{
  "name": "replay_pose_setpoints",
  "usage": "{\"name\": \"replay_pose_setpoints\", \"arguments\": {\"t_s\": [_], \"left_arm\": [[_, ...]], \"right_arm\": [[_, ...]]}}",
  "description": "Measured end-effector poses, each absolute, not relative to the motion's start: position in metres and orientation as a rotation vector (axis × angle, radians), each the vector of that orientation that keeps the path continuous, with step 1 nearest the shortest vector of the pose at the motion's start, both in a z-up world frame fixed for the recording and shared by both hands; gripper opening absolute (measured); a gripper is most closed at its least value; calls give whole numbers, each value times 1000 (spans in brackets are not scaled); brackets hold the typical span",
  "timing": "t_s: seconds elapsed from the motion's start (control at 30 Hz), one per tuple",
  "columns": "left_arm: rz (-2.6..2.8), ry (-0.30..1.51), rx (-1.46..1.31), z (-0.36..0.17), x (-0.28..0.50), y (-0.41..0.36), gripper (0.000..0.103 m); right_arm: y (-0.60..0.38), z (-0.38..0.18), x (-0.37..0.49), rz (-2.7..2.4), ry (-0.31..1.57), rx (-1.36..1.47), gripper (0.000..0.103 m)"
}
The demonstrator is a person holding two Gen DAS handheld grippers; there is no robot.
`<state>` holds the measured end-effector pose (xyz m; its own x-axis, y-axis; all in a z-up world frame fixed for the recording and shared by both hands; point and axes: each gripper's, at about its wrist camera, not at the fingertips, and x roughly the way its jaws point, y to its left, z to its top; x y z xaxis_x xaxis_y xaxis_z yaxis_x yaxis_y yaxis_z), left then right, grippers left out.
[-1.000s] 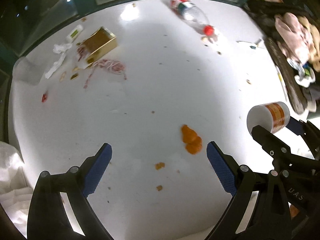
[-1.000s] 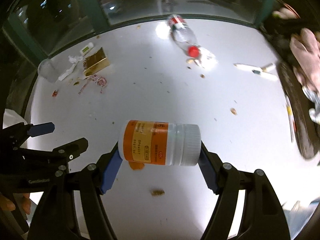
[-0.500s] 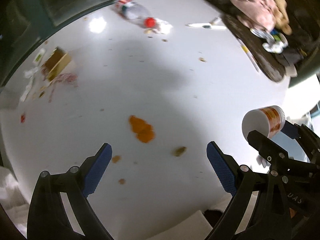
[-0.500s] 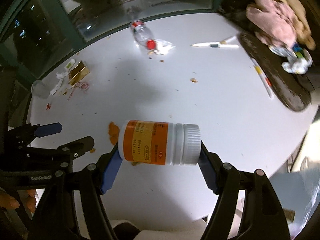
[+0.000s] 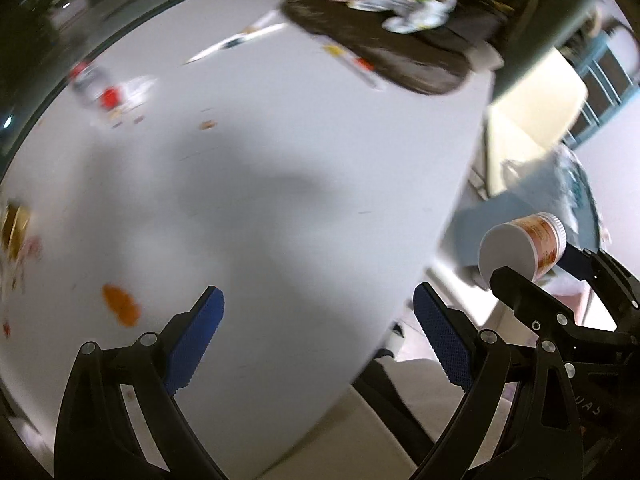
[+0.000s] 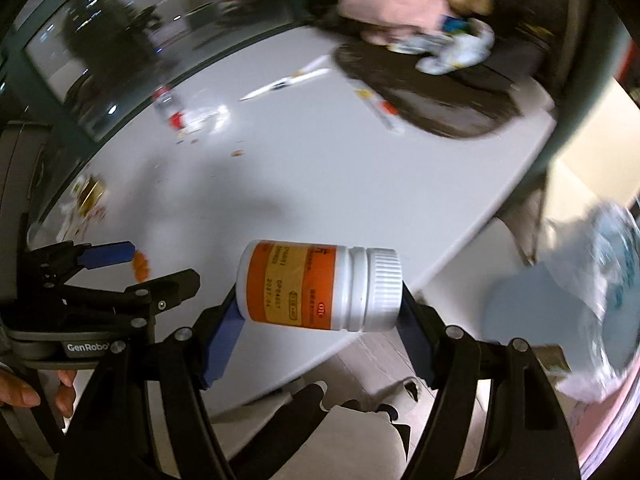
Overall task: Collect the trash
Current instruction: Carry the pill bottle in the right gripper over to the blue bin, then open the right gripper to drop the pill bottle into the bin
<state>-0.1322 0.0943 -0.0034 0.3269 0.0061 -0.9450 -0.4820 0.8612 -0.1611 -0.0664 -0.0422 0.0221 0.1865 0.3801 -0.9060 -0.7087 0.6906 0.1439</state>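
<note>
Both grippers swung over to table (image 5: 280,208) edge since prev frame, R gripper (image 6: 320,312) clamped on pill bottle (image 6: 316,286) lying sideways, L gripper (image 5: 316,320) wide, empty, orange peel (image 5: 120,305) on tabletop.

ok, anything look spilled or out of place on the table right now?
Yes. An orange smear sits on the white table, and crumbs lie near a plastic bottle tipped on its side beside a crumpled wrapper. The right gripper holds a pill bottle sideways.

A white table (image 6: 320,168) carries a plastic bottle (image 6: 168,106), orange peel (image 5: 120,305), crumbs and a dark bag (image 6: 440,96)
</note>
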Motion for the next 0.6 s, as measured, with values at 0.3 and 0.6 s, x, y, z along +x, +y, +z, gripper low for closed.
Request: {"name": "replay_pose_setpoints", "arguments": {"t_s": [0.3, 0.6], "left_arm": [[171, 1213, -323, 12, -44, 1, 93], [-33, 1218, -194, 22, 39, -110, 93]], "right_arm": [[-144, 37, -5, 638, 1125, -216, 68], [-253, 52, 44, 453, 1086, -76, 68]]}}
